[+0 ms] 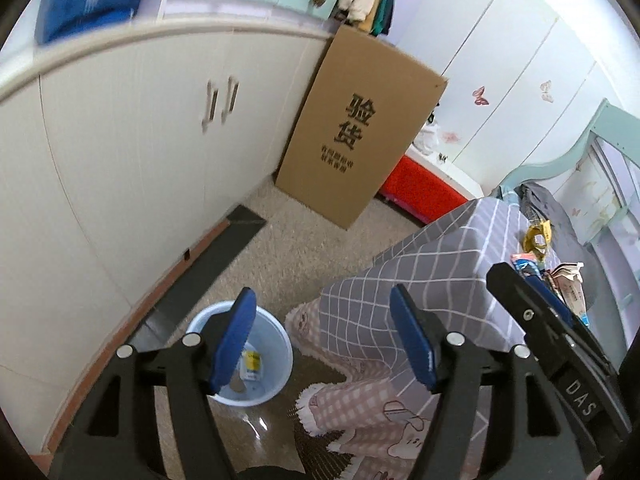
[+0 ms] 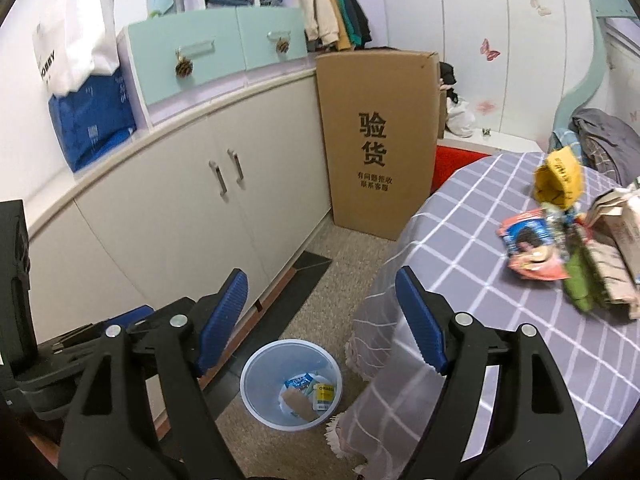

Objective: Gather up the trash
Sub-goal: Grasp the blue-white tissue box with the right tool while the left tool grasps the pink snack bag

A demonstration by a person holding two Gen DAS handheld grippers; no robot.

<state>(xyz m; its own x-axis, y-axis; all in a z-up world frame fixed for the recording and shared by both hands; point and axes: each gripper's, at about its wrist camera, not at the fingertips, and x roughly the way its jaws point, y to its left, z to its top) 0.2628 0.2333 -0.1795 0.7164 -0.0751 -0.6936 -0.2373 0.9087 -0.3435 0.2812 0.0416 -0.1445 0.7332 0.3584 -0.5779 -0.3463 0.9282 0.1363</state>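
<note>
A pale blue bin (image 2: 291,384) stands on the floor beside the bed and holds a few wrappers; it also shows in the left wrist view (image 1: 256,360). My right gripper (image 2: 322,320) is open and empty, above the bin. My left gripper (image 1: 324,340) is open and empty, above the bin and the bed's corner. Trash lies on the grey checked bedspread (image 2: 500,304): a yellow wrapper (image 2: 559,178), a red and blue snack packet (image 2: 528,246), a green wrapper (image 2: 580,280) and crumpled paper packs (image 2: 618,232). The right gripper's body (image 1: 560,332) shows in the left wrist view.
White cupboards (image 2: 200,216) run along the left wall. A tall cardboard box (image 2: 380,136) leans in the corner, with a red bin (image 2: 452,164) behind it. A pink checked blanket (image 1: 360,412) hangs off the bed to the floor. Clothes (image 2: 604,136) lie at the bed's far end.
</note>
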